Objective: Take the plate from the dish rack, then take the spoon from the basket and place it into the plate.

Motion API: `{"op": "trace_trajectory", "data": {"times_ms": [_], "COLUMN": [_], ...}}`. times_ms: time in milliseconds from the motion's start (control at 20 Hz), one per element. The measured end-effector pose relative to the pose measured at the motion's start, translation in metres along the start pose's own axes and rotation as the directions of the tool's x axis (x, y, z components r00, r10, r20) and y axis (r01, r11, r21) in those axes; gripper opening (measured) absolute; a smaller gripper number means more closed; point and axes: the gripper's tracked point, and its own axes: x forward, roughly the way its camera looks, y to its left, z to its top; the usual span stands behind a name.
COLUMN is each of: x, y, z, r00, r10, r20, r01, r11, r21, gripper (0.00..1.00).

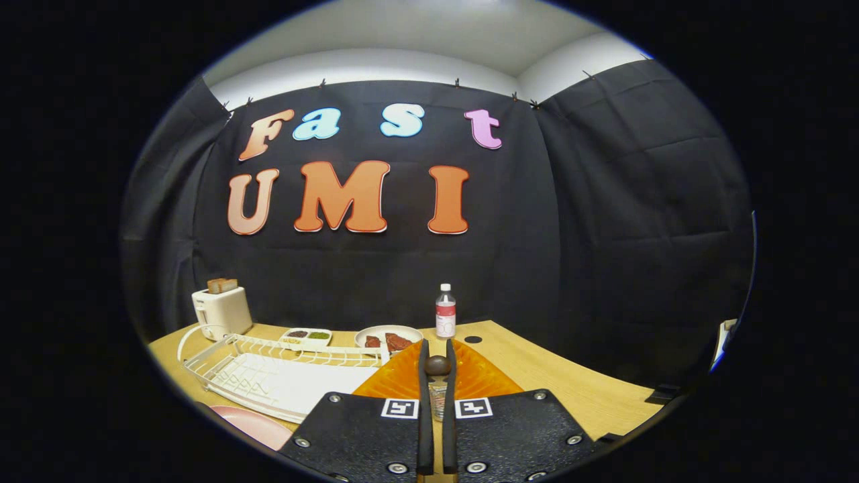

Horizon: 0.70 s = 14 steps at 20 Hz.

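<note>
While tool (437, 365) grips spoon (437, 366), rack (268, 376) sits w/o dishes.

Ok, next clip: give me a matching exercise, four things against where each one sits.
Things:
1 toaster
2 bottle
3 pink plate
4 spoon

Places:
A between the closed jaws of the gripper
B beside the near side of the dish rack
C past the rack's far end, by the wall
D beyond the jaws, beside the white plate of food

Pairs: 1-C; 2-D; 3-B; 4-A
</note>
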Motion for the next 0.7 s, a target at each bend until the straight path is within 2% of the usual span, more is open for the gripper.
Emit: {"op": "trace_trajectory", "data": {"times_ms": [350,700], "x": [-0.059,-0.095], "y": [0.055,0.127], "z": [-0.001,-0.040], "r00": [0.993,0.966], "r10": [0.114,0.250], "r20": [-0.006,-0.073], "r01": [-0.114,-0.249], "r11": [0.993,0.968], "r21": [-0.016,0.013], "gripper": [0.05,0.05]}}
